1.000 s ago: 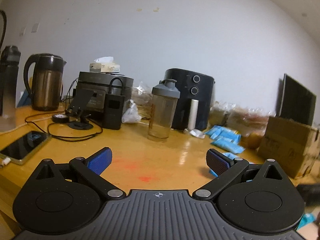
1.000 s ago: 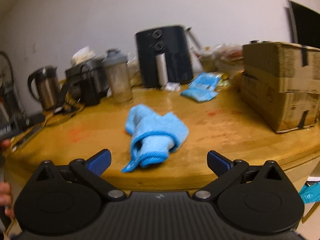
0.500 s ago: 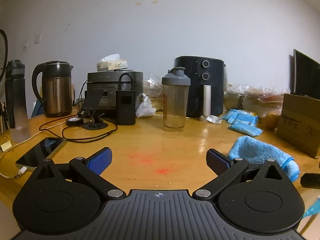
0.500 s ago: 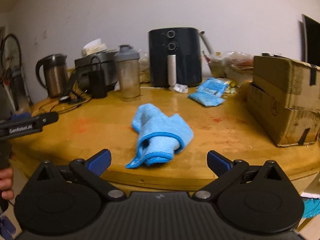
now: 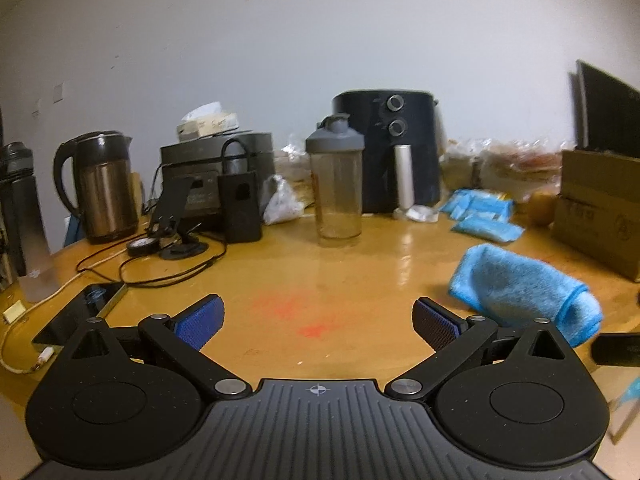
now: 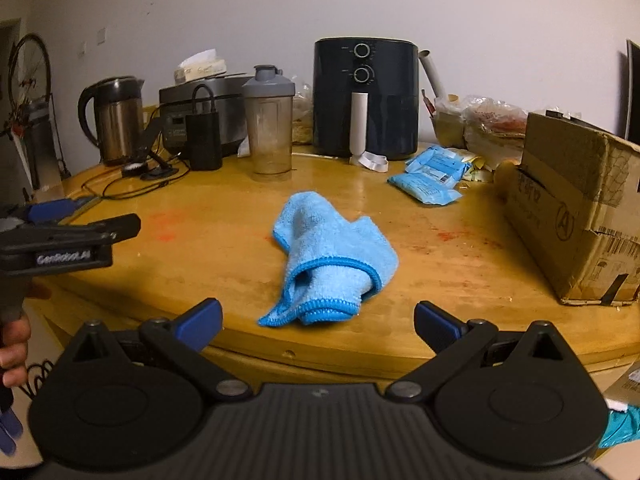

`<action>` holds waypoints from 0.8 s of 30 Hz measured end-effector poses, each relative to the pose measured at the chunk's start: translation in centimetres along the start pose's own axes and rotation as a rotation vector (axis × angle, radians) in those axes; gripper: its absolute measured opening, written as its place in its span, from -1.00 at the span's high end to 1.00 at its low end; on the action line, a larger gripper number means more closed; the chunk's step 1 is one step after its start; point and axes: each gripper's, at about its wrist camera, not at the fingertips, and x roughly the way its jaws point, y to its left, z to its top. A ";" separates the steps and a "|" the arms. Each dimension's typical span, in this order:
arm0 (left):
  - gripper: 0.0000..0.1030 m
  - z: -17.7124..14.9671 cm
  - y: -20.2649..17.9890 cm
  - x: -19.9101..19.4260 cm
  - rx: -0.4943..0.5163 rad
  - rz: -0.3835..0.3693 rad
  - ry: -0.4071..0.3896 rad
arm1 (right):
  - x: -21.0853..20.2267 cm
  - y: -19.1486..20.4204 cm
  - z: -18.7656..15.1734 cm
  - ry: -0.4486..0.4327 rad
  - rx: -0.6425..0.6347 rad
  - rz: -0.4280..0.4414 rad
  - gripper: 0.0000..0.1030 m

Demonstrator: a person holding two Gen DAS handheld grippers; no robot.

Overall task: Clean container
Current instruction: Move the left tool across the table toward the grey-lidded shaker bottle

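Observation:
A clear shaker bottle with a grey lid (image 5: 338, 182) (image 6: 269, 122) stands upright toward the back of the wooden table (image 5: 320, 280), in front of a black air fryer (image 5: 386, 148) (image 6: 365, 96). A crumpled blue cloth (image 6: 332, 256) (image 5: 524, 286) lies in the table's middle. My left gripper (image 5: 318, 318) is open and empty, low over the table's near part, well short of the bottle. My right gripper (image 6: 318, 320) is open and empty at the table's front edge, just short of the cloth. In the right wrist view the left gripper (image 6: 68, 236) shows at the left, held by a hand.
A steel kettle (image 5: 102, 188), a grey cooker (image 5: 216, 168), a black power unit (image 5: 240, 206), cables and a phone (image 5: 80, 312) fill the left. Blue packets (image 6: 430, 176), food bags and a cardboard box (image 6: 576, 204) stand at the right.
The left wrist view has swung right and moved closer to the table, bringing the blue cloth into sight. The right gripper has drawn nearer the cloth. Both stay open.

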 end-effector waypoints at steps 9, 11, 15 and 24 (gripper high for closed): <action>-1.00 0.3 0.3 -0.6 0.028 -0.070 -0.048 | -1.3 -0.1 0.1 -0.182 -0.013 -0.070 -1.00; -1.00 0.5 0.3 -0.6 0.022 -0.085 -0.053 | -1.3 0.0 0.6 -0.172 -0.032 -0.097 -1.00; -1.00 0.6 0.2 -0.8 0.030 -0.101 -0.057 | -1.3 0.2 0.9 -0.146 -0.066 -0.109 -1.00; -1.00 1.2 0.2 -0.9 0.045 -0.122 -0.069 | -1.7 0.0 0.7 -0.157 -0.039 -0.042 -1.00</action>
